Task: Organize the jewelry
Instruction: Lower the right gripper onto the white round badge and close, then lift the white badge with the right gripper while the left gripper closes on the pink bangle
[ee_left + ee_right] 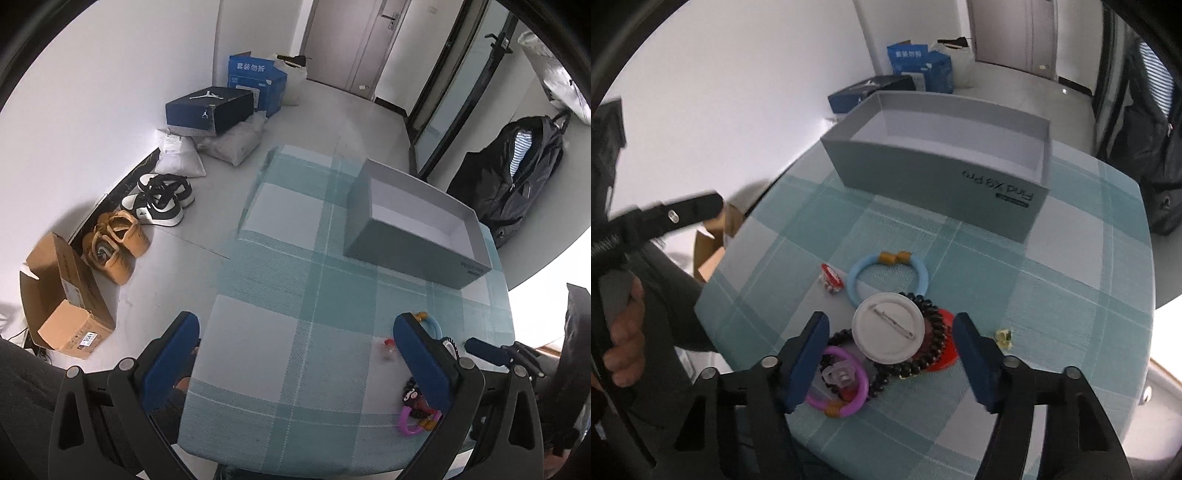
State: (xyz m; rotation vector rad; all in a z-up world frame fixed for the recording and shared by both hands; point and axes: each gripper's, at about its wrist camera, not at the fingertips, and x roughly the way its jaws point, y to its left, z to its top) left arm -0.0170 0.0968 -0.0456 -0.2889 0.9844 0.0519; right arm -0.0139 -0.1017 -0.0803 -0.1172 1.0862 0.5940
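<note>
On the desk with the teal-and-white checked cloth [1015, 288], near my side, the jewelry lies in a small heap: a round white pin badge [888, 328] on top of a dark beaded bracelet [932, 338], with a purple ring bracelet [846, 384] and a light blue ring bracelet [886, 277] beside. My right claw [890, 360] stands half open around this heap and grips nothing yet; I judge the picking step is beginning. My left claw [295, 354] is wide and empty. Next I should close on one piece only and carry it to the open grey cardboard box [945, 170] behind.
</note>
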